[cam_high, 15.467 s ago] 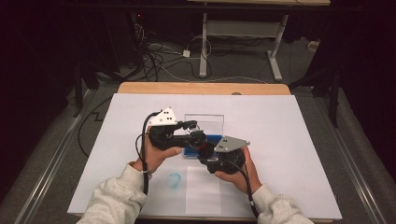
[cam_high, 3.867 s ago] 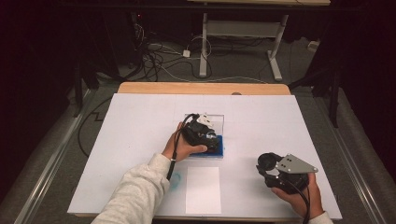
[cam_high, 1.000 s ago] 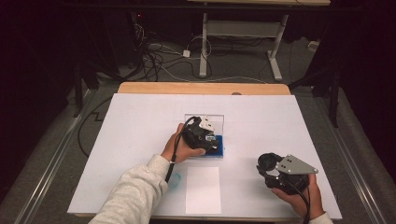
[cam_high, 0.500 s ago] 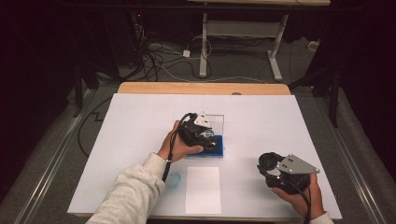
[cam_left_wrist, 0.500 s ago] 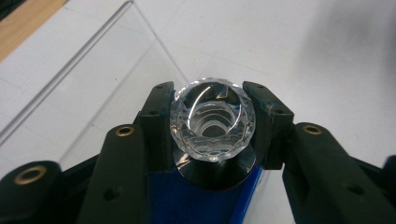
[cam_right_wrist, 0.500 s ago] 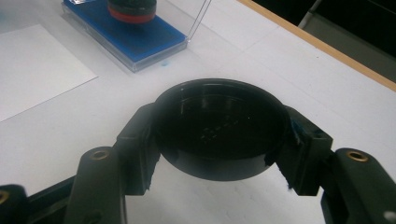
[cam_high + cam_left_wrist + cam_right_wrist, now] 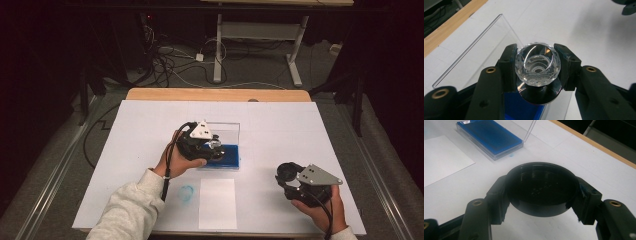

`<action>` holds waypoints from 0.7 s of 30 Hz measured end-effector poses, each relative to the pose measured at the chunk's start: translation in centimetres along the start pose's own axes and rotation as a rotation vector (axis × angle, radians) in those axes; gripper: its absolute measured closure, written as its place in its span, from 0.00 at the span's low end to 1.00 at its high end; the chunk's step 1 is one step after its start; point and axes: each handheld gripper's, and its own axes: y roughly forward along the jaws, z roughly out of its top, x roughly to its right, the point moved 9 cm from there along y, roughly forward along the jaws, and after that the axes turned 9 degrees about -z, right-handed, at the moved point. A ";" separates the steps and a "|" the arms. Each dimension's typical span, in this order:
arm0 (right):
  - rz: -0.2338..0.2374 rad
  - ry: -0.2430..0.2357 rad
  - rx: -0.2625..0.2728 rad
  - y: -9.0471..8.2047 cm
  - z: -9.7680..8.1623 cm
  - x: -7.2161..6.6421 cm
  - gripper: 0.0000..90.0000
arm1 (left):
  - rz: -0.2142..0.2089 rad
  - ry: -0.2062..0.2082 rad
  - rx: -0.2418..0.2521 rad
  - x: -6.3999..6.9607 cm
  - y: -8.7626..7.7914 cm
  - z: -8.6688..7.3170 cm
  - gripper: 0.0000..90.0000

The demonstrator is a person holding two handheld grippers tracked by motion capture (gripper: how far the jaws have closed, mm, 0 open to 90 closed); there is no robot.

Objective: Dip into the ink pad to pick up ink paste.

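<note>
My left gripper (image 7: 212,146) is shut on a stamp (image 7: 537,62) that has a clear faceted knob and a round black base. It hangs just over the blue ink pad (image 7: 229,155), which sits in a clear case with its lid (image 7: 227,131) raised behind. Blue of the ink pad (image 7: 521,108) shows under the stamp's base. At the table's front right, my right gripper (image 7: 286,175) is shut on a round black cap (image 7: 541,188) and holds it a little above the white surface. The ink pad (image 7: 490,135) lies farther off in the right gripper view.
A white sheet of paper (image 7: 216,202) lies near the front edge, with a blue ink smudge (image 7: 186,192) to its left on the white table cover (image 7: 280,125). The wooden table edge (image 7: 215,94) runs along the back. Cables and desk legs stand on the floor beyond.
My left gripper has risen off the ink pad with the stamp and drifted slightly left. The right gripper and its cap have stayed put.
</note>
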 end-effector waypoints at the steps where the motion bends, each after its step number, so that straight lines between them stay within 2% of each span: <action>1: 0.001 0.000 0.002 0.0 0.0 0.0 0.42 | 0.005 0.007 -0.005 0.1 -0.1 -0.1 0.61; 8: 0.003 0.011 0.017 -0.2 0.3 0.3 0.42 | -0.006 0.022 0.005 0.7 -1.1 -0.2 0.61; 21: 0.003 0.011 0.019 -0.2 0.5 0.3 0.42 | -0.023 0.034 0.007 1.5 -1.9 -0.3 0.61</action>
